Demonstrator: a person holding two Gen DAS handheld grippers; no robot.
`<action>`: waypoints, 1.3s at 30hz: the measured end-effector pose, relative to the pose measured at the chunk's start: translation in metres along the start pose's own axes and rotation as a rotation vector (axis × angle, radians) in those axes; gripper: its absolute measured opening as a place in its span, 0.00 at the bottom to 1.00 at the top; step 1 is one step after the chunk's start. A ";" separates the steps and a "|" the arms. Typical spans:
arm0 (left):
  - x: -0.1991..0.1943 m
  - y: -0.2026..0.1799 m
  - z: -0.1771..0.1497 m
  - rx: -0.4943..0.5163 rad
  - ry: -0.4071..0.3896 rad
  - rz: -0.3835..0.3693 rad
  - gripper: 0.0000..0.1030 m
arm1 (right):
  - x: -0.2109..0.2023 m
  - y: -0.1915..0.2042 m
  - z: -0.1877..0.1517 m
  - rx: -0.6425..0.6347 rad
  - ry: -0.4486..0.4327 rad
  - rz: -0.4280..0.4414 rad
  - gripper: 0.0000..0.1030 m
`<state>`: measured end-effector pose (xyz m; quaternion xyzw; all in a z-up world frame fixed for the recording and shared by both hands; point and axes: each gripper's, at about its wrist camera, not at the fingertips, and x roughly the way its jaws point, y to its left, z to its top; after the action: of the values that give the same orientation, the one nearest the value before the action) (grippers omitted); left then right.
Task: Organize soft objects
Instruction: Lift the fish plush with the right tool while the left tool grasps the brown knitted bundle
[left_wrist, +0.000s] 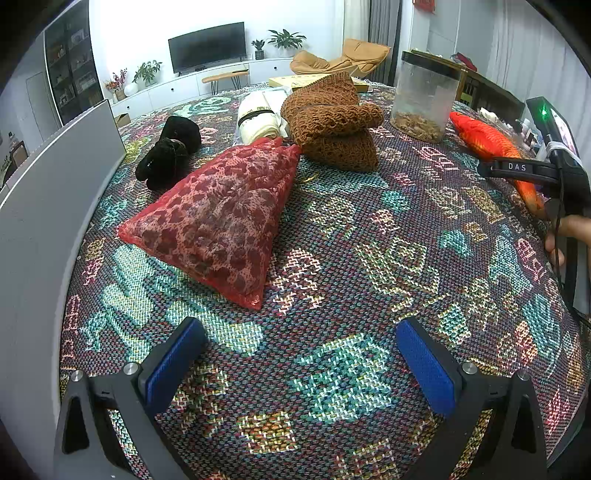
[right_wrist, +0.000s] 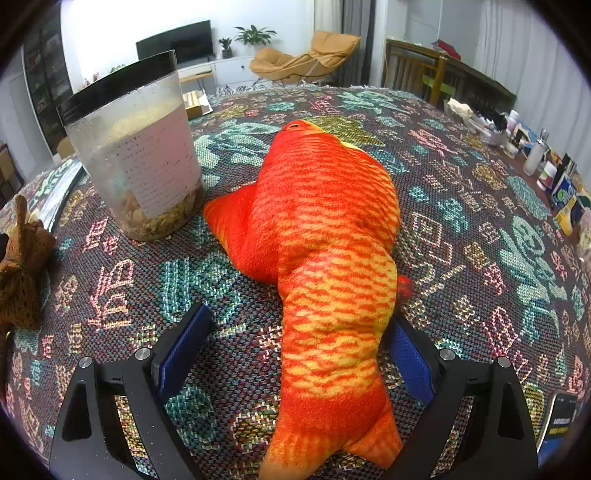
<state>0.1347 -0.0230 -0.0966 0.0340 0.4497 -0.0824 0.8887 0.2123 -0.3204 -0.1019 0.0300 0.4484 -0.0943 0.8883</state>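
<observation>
A red mesh bag (left_wrist: 221, 221) lies on the patterned cloth ahead of my left gripper (left_wrist: 301, 354), which is open with nothing between its blue pads. Behind the bag sit a black soft bundle (left_wrist: 170, 151), a cream roll (left_wrist: 258, 118) and a brown knit piece (left_wrist: 332, 122). An orange fish plush (right_wrist: 325, 240) lies lengthwise between the fingers of my right gripper (right_wrist: 297, 350). That gripper is open, its right pad (right_wrist: 410, 358) close against the fish's tail end. The fish (left_wrist: 491, 144) also shows at the far right of the left wrist view.
A clear plastic jar (right_wrist: 136, 155) with a black lid stands left of the fish. A grey panel (left_wrist: 37, 221) borders the cloth on the left. Bottles and boxes (right_wrist: 554, 177) crowd the right edge. A hand (left_wrist: 569, 229) holds the right gripper's handle.
</observation>
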 end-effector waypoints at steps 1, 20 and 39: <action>0.000 0.000 0.000 0.000 0.000 0.000 1.00 | 0.000 0.000 0.000 0.000 0.000 0.000 0.91; 0.037 -0.013 0.171 -0.064 0.114 -0.056 1.00 | 0.003 -0.006 0.009 -0.017 0.065 0.056 0.90; 0.004 0.002 0.206 -0.097 0.021 -0.134 0.62 | -0.060 -0.043 0.106 0.016 -0.043 0.056 0.38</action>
<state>0.3008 -0.0491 0.0218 -0.0385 0.4635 -0.1193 0.8772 0.2533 -0.3687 0.0112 0.0475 0.4272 -0.0737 0.8999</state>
